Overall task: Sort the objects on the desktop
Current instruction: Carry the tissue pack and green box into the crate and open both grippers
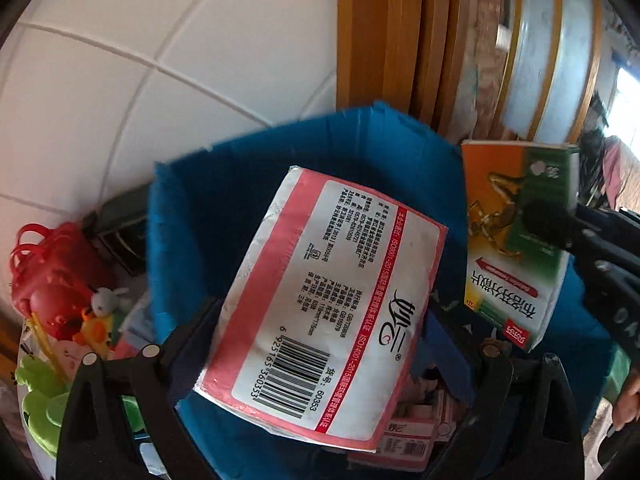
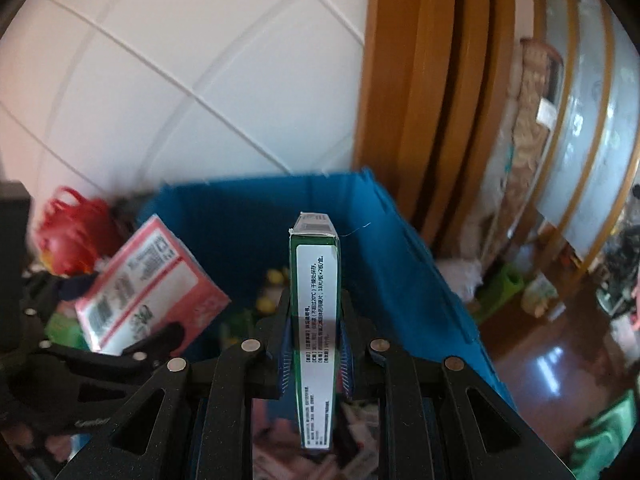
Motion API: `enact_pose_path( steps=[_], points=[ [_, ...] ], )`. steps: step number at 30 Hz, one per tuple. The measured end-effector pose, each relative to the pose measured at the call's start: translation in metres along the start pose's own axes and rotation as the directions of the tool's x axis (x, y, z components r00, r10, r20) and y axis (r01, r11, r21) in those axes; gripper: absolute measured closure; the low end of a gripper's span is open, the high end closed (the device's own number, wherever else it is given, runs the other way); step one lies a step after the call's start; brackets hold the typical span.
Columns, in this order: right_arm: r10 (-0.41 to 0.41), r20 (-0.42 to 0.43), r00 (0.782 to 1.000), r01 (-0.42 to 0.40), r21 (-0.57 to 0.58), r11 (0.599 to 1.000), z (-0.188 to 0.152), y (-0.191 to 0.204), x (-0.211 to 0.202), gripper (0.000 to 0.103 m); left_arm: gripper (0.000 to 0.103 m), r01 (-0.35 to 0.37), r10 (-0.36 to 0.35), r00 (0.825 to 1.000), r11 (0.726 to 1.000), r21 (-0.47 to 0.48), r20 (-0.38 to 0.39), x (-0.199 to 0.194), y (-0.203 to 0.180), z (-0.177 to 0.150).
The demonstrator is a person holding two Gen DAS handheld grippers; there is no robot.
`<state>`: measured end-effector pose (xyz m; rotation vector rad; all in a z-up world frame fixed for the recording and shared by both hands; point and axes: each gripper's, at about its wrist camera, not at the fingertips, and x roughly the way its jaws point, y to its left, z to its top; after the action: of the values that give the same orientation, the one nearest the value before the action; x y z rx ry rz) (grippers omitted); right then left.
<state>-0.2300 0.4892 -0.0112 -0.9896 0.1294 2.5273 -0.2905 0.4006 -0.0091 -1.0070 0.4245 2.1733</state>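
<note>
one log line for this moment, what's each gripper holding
left gripper: shut on tissue pack | right gripper: shut on green box | both over blue bin

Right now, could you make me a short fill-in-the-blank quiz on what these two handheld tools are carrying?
1. The left gripper holds a pink and white ____ pack.
2. The right gripper is shut on a green medicine ____.
3. Both items hang over a ____ bin.
4. The wall behind the bin is covered in white ____.

Missing words: tissue; box; blue; tiles
</note>
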Motion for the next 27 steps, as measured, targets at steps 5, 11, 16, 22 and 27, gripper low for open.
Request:
enact_pose_path(
  steps=[5, 11, 16, 22, 27],
  points=[
    [-0.037, -0.135, 0.99, 0.031, -0.048, 0.998, -0.016, -0.014, 0.049, 0.084, 0.005, -0.012, 0.014, 0.996, 1.0, 0.027, -0.085, 0.034, -0.022, -0.002],
    [-0.062, -0.194, 0.979, 0.048, -0.073, 0.996, -0.031, -0.028, 0.073, 0.084, 0.005, -0.014, 0.017, 0.993, 0.999, 0.03, -0.119, 0.05, -0.032, -0.003],
    [-0.079, -0.206, 0.975, 0.064, -0.078, 0.995, -0.031, -0.036, 0.082, 0.084, 0.004, -0.015, 0.019, 0.992, 0.999, 0.032, -0.128, 0.057, -0.035, 0.002],
    [-0.088, -0.215, 0.973, 0.073, -0.078, 0.994, -0.027, -0.039, 0.087, 0.083, 0.004, -0.019, 0.022, 0.996, 0.999, 0.039, -0.082, 0.045, -0.033, 0.008],
    [-0.118, -0.215, 0.97, 0.101, -0.089, 0.991, -0.026, -0.038, 0.084, 0.078, 0.004, -0.019, 0.023, 0.996, 0.999, 0.05, -0.083, 0.038, -0.033, 0.004]
  ],
)
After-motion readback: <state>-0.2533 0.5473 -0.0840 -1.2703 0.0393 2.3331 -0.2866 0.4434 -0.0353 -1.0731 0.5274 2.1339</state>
